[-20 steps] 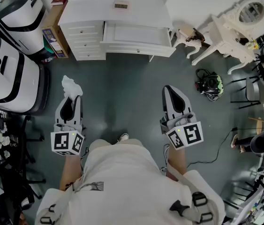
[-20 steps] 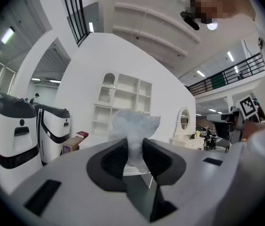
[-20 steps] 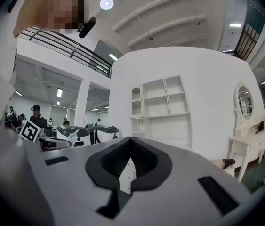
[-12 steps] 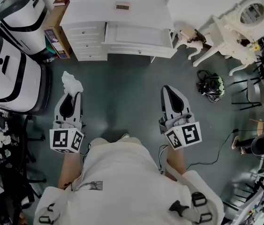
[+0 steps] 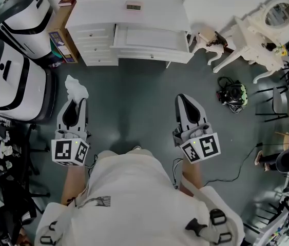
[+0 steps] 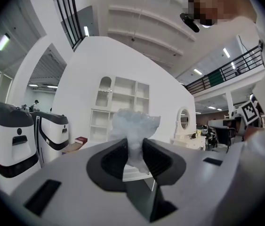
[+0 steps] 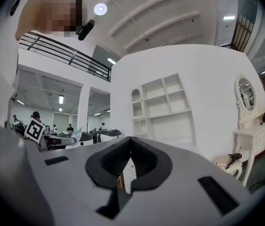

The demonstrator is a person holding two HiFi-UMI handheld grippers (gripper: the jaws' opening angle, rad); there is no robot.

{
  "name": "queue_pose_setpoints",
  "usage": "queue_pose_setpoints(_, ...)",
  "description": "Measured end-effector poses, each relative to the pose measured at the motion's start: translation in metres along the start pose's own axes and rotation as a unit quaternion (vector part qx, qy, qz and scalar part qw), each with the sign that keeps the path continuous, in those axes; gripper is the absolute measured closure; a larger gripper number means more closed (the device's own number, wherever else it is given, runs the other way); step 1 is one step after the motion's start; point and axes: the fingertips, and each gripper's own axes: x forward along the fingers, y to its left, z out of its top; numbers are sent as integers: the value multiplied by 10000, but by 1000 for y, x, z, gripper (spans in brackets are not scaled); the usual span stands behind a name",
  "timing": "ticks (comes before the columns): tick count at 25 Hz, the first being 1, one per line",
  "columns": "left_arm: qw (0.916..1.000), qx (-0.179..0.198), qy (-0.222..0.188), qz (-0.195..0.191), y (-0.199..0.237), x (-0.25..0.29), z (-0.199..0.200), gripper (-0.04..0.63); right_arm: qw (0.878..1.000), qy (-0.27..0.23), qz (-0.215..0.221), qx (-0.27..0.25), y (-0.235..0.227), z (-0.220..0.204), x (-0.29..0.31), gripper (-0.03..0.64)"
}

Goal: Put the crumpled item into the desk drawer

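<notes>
Left gripper (image 5: 76,102) pinching the crumpled item (image 5: 76,88)
Head view: item at left-centre, open desk drawer (image 5: 152,39) well apart at upper centre. Left gripper view: jaws narrow, clamped on the white wad. Right gripper view: right gripper (image 7: 131,144) jaws together, empty.

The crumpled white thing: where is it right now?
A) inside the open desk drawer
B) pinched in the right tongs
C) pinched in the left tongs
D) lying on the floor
C: the left gripper view shows the crumpled white thing squeezed between the left tongs, and in the head view it sticks out of their tip, well short of the open drawer.
</notes>
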Motion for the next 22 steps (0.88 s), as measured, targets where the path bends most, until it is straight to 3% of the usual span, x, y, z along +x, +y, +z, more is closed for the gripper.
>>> queue_pose_setpoints(12,9994,-148,120,280,0,3,-22,489,9993,274,236,12,-11,-26,13,607)
queue_pose_setpoints(22,9992,-290,201,-205,32,109,-44,489,9984,525,-198,-32,-49,-41,75,607)
